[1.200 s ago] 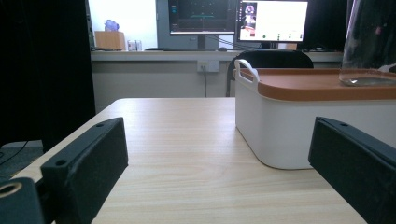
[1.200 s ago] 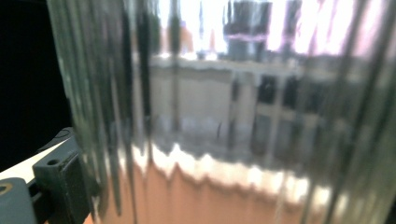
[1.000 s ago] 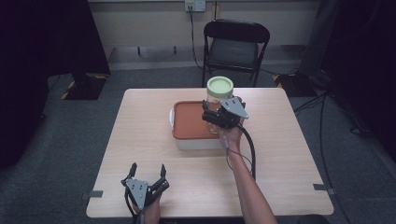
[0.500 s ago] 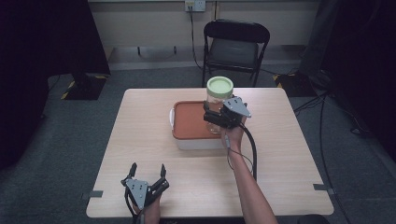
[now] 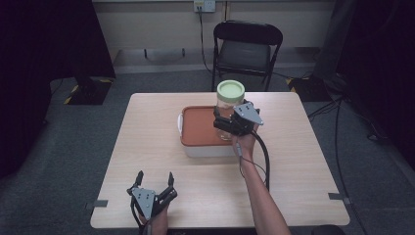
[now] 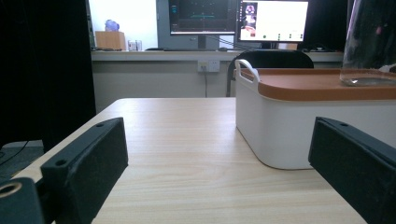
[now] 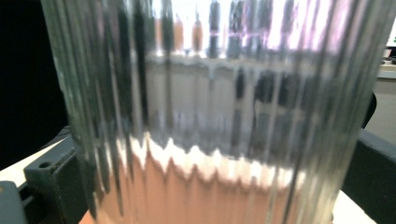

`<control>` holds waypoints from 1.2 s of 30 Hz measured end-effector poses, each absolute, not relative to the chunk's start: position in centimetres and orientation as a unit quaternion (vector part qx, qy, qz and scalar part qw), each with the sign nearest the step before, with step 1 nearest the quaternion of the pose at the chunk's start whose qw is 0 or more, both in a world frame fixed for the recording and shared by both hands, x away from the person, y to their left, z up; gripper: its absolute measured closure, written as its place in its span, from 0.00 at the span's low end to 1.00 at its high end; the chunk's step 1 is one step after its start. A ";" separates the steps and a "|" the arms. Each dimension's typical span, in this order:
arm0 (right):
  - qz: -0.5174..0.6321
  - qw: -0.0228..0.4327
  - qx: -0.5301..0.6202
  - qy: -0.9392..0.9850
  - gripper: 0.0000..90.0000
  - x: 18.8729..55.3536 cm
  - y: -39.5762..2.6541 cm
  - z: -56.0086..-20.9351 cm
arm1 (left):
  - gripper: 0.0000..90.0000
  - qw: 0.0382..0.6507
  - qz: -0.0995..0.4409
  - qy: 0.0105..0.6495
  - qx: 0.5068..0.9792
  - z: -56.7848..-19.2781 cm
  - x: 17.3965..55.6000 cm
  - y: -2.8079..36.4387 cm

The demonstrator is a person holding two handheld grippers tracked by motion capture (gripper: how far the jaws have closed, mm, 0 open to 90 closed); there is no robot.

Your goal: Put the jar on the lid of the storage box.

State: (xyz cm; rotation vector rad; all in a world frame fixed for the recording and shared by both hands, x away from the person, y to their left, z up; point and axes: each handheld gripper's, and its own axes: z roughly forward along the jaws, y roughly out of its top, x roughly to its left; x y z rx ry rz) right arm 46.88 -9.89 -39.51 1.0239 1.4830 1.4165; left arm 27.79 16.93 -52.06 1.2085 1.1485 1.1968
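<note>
A ribbed clear glass jar (image 5: 229, 111) with a pale green lid stands upright on the orange lid (image 5: 199, 128) of a white storage box (image 5: 210, 150) at the table's middle. My right gripper (image 5: 224, 125) is shut on the jar's lower body, one jaw on each side. In the right gripper view the jar (image 7: 210, 112) is pressed close between the black jaws. My left gripper (image 5: 155, 176) rests open near the table's front left edge with nothing between its jaws. In the left gripper view the box (image 6: 289, 126) is ahead to the right, with the jar's base (image 6: 366, 77) on its lid.
The light wooden table (image 5: 147, 132) has bare surface to the left and right of the box. A black folding chair (image 5: 247, 46) stands behind the far edge. Cables run over the grey floor at the right.
</note>
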 end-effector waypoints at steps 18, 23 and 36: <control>0.569 0.417 0.404 0.582 0.00 46.1 -10.1 -39.5 | 0.05 0.519 0.499 0.478 0.504 -52.1 27.8 16.9; 0.570 0.416 0.403 0.584 0.00 46.0 -10.2 -39.4 | 0.05 0.519 0.498 0.478 0.504 -52.1 27.8 16.9; 0.573 0.421 0.399 0.579 0.00 45.6 -10.3 -39.1 | 0.05 0.519 0.498 0.478 0.504 -52.1 27.8 16.9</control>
